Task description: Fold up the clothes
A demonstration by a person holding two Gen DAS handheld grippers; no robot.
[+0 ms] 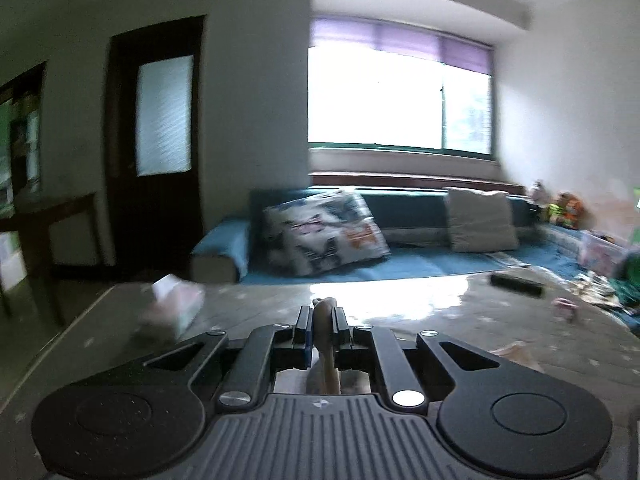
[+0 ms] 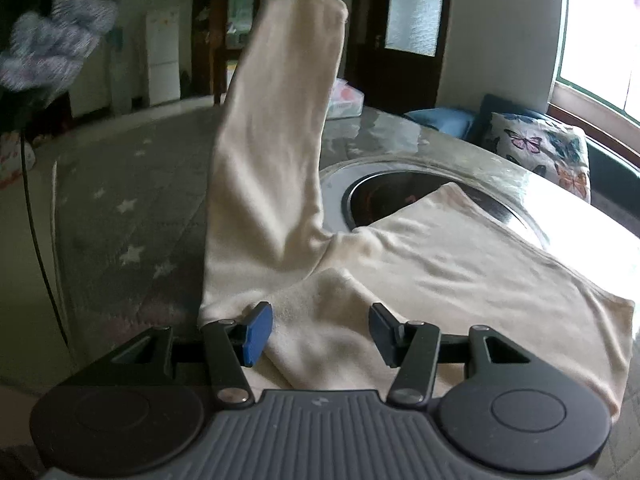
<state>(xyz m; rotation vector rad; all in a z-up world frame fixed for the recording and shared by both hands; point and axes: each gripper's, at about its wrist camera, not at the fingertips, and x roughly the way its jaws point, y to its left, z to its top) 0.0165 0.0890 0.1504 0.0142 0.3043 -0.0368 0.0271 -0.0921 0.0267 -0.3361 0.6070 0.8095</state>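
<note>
Cloth is hanging in mid-air as I am working a cream garment (image 2: 420, 264) on the round table (image 2: 120, 208). My left hand-held gripper (image 1: 323, 322) is clamping a narrow pinch of the cream fabric between its jaws; in the right wrist view that same tool is showing at the top, holding one long cream panel high above the table so it is draping down in a tall strip. My right hand-held gripper (image 2: 318, 332) is standing with its jaws spread wide and gripping nothing, its blue pads (image 2: 256, 334) poised on either side of a raised fold of the fabric close to the table's near edge.

The rest of the garment is lying spread toward the right edge of the table, its far corner reaching over the rim of the sunken metal ring (image 2: 400, 188) at the table's centre. A tissue pack (image 2: 346, 100) is sitting near the far edge, and a butterfly cushion (image 2: 540, 152) is resting on the blue sofa (image 1: 400, 264) beyond.

By my reading, the folding is under way and unfinished: one part is lifted, the other is lying loose and creased, and no neat folded stack is showing. The lifted panel needs laying over the flat part, though how many folds are already in the cloth I cannot tell.
</note>
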